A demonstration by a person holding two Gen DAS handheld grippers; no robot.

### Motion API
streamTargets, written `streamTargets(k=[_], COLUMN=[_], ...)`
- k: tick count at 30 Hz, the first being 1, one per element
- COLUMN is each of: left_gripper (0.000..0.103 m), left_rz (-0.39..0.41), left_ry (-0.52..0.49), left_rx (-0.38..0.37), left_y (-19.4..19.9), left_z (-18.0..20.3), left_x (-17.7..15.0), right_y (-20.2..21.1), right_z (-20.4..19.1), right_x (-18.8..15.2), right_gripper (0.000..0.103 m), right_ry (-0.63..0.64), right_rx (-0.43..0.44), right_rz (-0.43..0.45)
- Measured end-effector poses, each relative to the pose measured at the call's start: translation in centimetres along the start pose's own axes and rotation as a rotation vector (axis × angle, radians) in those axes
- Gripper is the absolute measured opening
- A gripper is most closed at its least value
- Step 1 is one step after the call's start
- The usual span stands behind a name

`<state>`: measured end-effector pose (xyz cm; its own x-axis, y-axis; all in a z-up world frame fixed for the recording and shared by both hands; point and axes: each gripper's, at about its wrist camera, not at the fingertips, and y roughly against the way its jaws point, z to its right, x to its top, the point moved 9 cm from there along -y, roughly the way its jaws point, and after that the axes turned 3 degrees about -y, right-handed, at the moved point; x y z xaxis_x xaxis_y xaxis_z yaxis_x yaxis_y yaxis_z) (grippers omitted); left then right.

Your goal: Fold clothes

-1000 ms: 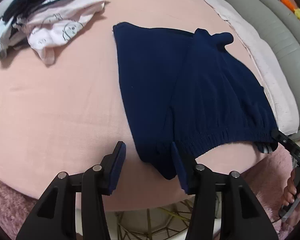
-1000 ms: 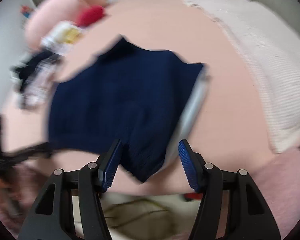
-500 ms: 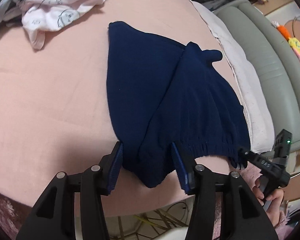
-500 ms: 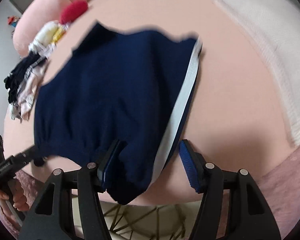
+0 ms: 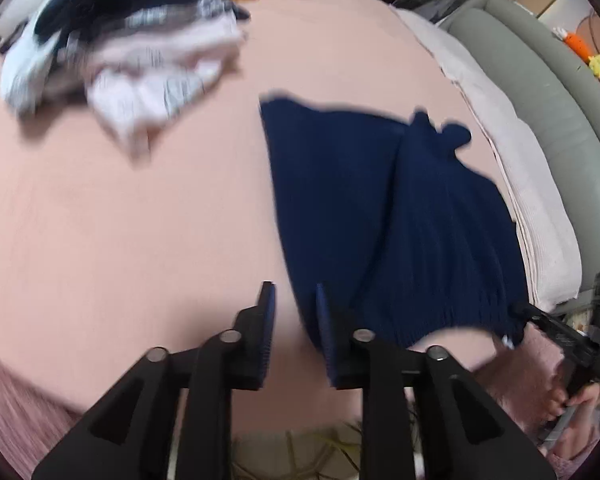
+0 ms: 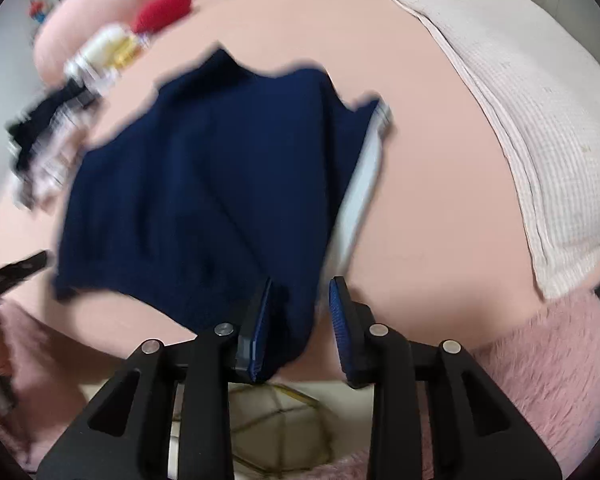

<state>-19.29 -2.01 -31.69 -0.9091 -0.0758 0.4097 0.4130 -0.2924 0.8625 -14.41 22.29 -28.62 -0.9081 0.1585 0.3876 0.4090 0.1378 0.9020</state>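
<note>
Left gripper (image 5: 294,312) closing, navy shorts (image 5: 380,216) corner barely inside: may miss. Right gripper (image 6: 300,308) closing over waistband: uneven lift risk.

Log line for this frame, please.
fold clothes | navy shorts on pink sheet | left tool, right tool closing on hem

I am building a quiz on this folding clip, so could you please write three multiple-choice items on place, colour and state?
1. Where does the heap of unfolded clothes lie in the left wrist view?
A. upper left
B. lower right
C. dead centre

2. What colour is the garment spread on the pink bed sheet?
A. red
B. navy blue
C. green

3. What lies between the right gripper jaws as they close?
A. nothing
B. a toy
C. the garment's near corner

Key: 1 A, heap sits upper left; 2 B, fabric is navy; 3 C, cloth fills the gap.
</note>
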Motion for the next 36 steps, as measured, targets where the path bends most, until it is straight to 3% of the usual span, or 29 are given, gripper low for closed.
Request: streamTargets(k=[2,3,4,5,9,12,15,19,22,24,25,26,28,30,36], left_gripper=[0.039,0.049,0.052,0.052,0.052,0.052,0.052,0.051,0.041,0.021,0.019,0.017,0.014,0.011,0.010], left_rz=[0.019,0.024,0.029,0.028,0.039,0.039,0.044,0.051,0.037,0.045,0.051,0.058,0.079,0.101,0.162], left_ry=[-0.032,-0.044,-0.057,-0.059,-0.049,-0.028,-0.018,-0.064,-0.093,-0.094,-0.085,-0.073,-0.059,-0.056,-0.016], left_rx=[0.019,0.019,0.019,0.028,0.020,-0.003,-0.026,-0.068,-0.030,-0.024,-0.031,-0.035,-0.026,0.007,0.068], left_y=[-1.0,-1.5,-2.0,-2.8,-3.9,-5.1,-5.0,-5.5,-6.4,-6.4,-6.2,-6.1,-5.7,-5.1,-2.3], left_z=[-0.1,-0.1,-0.1,-0.1,-1.5,-2.5,-3.0,-2.2,-2.4,-2.5,-2.6,-2.2,-2.2,-2.7,-5.2], left_x=[3.0,4.5,5.9,7.1,8.9,8.5,8.1,8.6,8.6,9.0,9.1,9.1,9.4,9.7,10.6], right_y=[1.2,1.4,1.5,1.2,-2.2,-4.9,-6.5,-10.9,-12.4,-13.0,-13.2,-13.4,-13.4,-12.8,-8.2], right_z=[-1.8,-2.9,-4.1,-5.4,-11.1,-14.1,-13.6,-12.8,-12.2,-11.8,-11.7,-11.6,-11.7,-12.3,-15.2], right_x=[3.4,5.1,6.9,8.6,15.1,17.0,17.8,17.0,15.9,15.1,14.7,14.3,13.9,14.1,17.0], right_gripper=[0.031,0.037,0.042,0.047,0.047,0.051,0.057,0.057,0.060,0.067,0.067,0.065,0.044,0.018,0.013], right_ry=[0.074,0.112,0.147,0.180,0.305,0.397,0.440,0.395,0.398,0.409,0.410,0.407,0.397,0.382,0.395], right_rx=[-0.011,-0.011,-0.007,0.000,0.030,0.024,-0.030,-0.059,-0.084,-0.099,-0.105,-0.110,-0.076,-0.034,0.044], right_rz=[0.069,0.092,0.110,0.119,0.123,0.116,0.092,-0.066,-0.126,-0.147,-0.157,-0.169,-0.174,-0.161,0.017])
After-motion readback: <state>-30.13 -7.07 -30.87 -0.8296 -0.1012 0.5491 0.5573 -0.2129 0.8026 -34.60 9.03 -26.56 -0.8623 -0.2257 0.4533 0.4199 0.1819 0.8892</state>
